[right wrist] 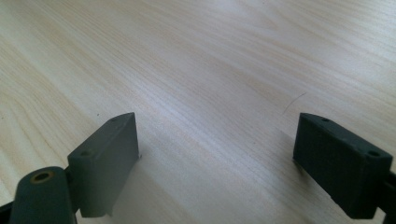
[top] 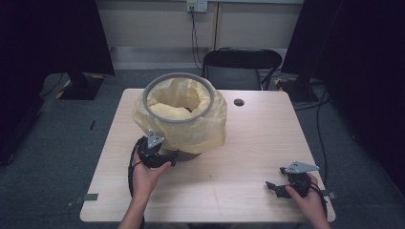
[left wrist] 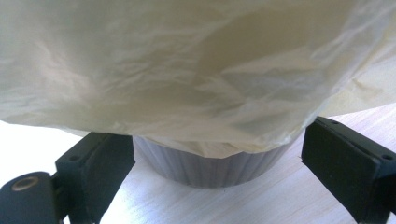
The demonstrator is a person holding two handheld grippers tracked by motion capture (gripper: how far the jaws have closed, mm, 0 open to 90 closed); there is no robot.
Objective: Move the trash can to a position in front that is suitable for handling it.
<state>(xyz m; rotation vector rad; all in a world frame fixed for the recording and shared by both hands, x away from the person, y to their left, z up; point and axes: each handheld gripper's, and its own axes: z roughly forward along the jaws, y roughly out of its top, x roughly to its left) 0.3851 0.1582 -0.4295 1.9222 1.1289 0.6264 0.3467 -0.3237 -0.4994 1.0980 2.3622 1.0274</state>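
No readable text or labels.

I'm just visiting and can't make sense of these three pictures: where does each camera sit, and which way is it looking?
High view: above the person's side, looking forward and down on the table; both forearms, left gripper, right gripper.
Left gripper view: rides that gripper, facing the bin under its yellow bag; open jaws flank the base.
Right gripper view: faces bare tabletop between open jaws.
Shared: high and left gripper views both show bin and bag.
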